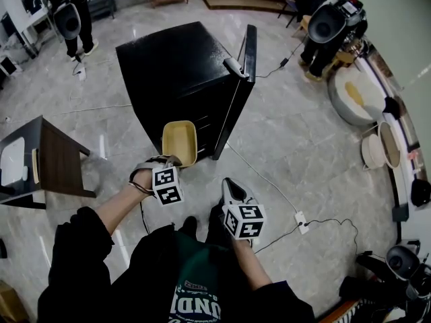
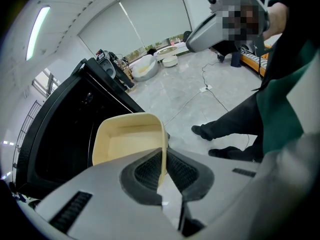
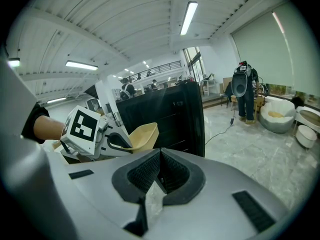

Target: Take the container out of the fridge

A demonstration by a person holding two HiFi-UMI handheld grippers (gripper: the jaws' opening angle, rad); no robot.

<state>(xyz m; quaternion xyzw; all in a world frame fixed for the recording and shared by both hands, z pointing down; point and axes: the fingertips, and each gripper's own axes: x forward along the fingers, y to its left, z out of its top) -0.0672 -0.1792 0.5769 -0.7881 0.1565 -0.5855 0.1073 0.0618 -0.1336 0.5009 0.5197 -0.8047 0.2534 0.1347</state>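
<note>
A cream, empty plastic container (image 1: 179,142) hangs just in front of the black fridge (image 1: 182,66), whose door (image 1: 248,54) stands open to the right. My left gripper (image 1: 174,161) is shut on the container's near rim. In the left gripper view the thin wall of the container (image 2: 127,139) runs between the pads (image 2: 150,171), beside the dark fridge (image 2: 60,129). My right gripper (image 1: 227,184) is close to my body, right of the left one, shut and empty. In the right gripper view my right gripper (image 3: 159,173) points at the container (image 3: 142,134), the left gripper (image 3: 112,143) and the fridge (image 3: 165,111).
A dark wooden chair (image 1: 57,160) stands at the left. A cable runs over the tiled floor from the fridge to a power strip (image 1: 301,221) on the right. A person (image 1: 73,12) stands at the far left; tubs and bowls (image 1: 355,94) line the right side.
</note>
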